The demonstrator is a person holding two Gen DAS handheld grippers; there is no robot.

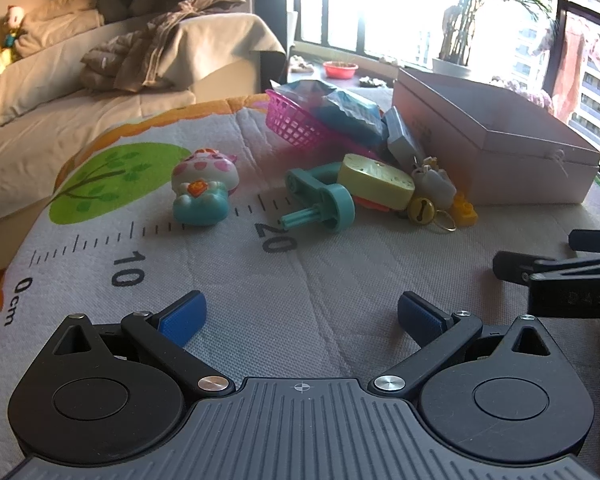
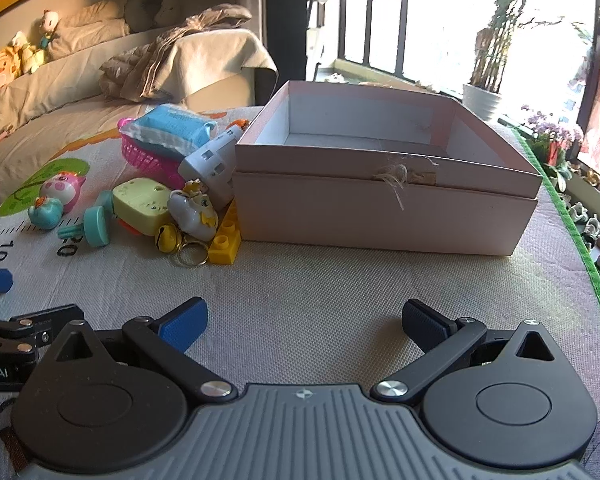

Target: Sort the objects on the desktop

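Two tools, left [image 1: 302,316] and right [image 2: 304,318], both spread apart, empty; one pink box [image 2: 380,216], one basket [image 1: 290,122].

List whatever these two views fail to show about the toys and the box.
- Box inside: left wrist view sees only its outer walls.
- Box floor near the front: right wrist view, hidden behind the front wall.
- Pink basket contents: both views, covered by the blue packet.
- Orange piece under the yellow-green toy: mostly hidden in both views.
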